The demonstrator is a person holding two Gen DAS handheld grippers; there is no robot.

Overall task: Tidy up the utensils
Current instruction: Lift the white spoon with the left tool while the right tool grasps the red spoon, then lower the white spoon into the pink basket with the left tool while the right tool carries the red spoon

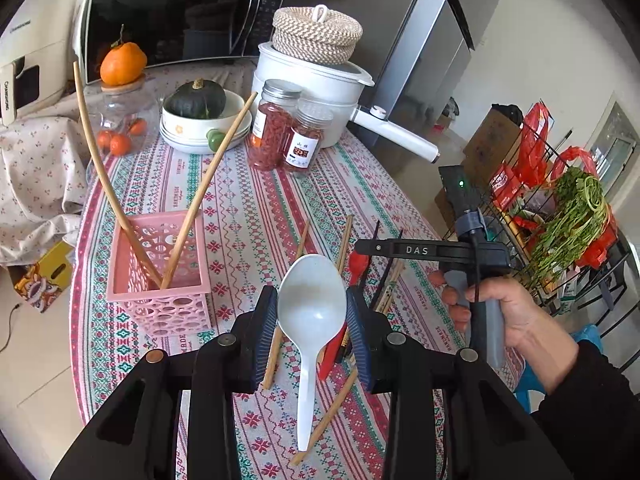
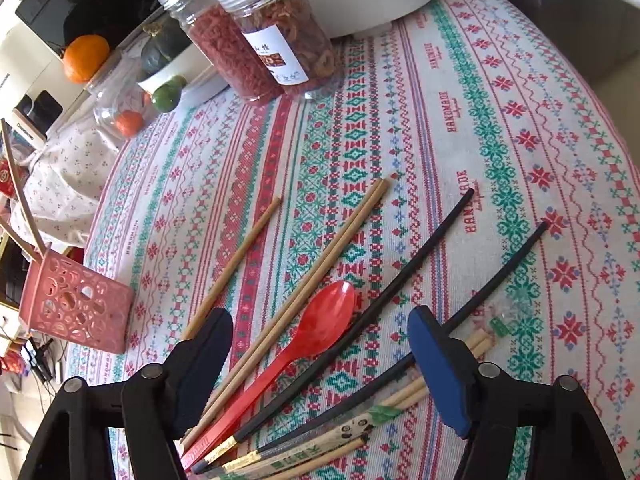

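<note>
My left gripper (image 1: pixel 312 320) is shut on the bowl of a white plastic spoon (image 1: pixel 312 304), held above the tablecloth with its handle pointing back toward the camera. A pink perforated basket (image 1: pixel 158 276) stands to its left with two long wooden chopsticks (image 1: pixel 200 196) leaning in it. My right gripper (image 2: pixel 320 344) is open low over a pile on the cloth: a red spoon (image 2: pixel 320 324), a wooden chopstick pair (image 2: pixel 320 264), two black chopsticks (image 2: pixel 420 248) and paper-wrapped chopsticks (image 2: pixel 348 428). The red spoon and the pair lie between its fingers, untouched. One wooden chopstick (image 2: pixel 236 264) lies further left.
Two lidded jars (image 1: pixel 280 128), a white pot (image 1: pixel 312 84) with a woven lid, stacked bowls (image 1: pixel 200 128) holding a squash and a microwave (image 1: pixel 172 12) line the table's far side. A wire rack (image 1: pixel 560 216) with greens stands off the right edge. A hand (image 1: pixel 500 312) grips the right tool.
</note>
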